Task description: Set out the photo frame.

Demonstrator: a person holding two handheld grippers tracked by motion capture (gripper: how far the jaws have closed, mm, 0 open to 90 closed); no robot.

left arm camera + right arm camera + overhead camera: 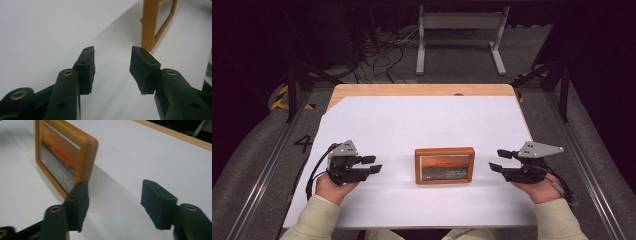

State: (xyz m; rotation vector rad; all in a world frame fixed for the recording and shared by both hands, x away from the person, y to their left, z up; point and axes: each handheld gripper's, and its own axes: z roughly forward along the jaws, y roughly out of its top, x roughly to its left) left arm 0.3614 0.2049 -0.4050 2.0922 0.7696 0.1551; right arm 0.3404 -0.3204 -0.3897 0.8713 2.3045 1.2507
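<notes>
Rectangular wooden picture frame point(445, 165) with rounded corners and warm orange-brown varnish, standing on its long edge near the middle of the surface point(412, 120), somewhat toward the near edge. Smooth, glossy wood; inside it a print with an orange sky above a dark grey band bearing pale lettering too small to read. Surface covered by a matte white sheet, with a strip of light wood bare along the far edge.

Left claw point(372, 164) of black plastic, blocky ribbed pads, jaws parted with nothing between them, well to the left of the frame. Right claw point(499, 160) likewise black and angular, jaws spread wide and empty, off the frame's right end. Grey three-cornered plates on top of both.
</notes>
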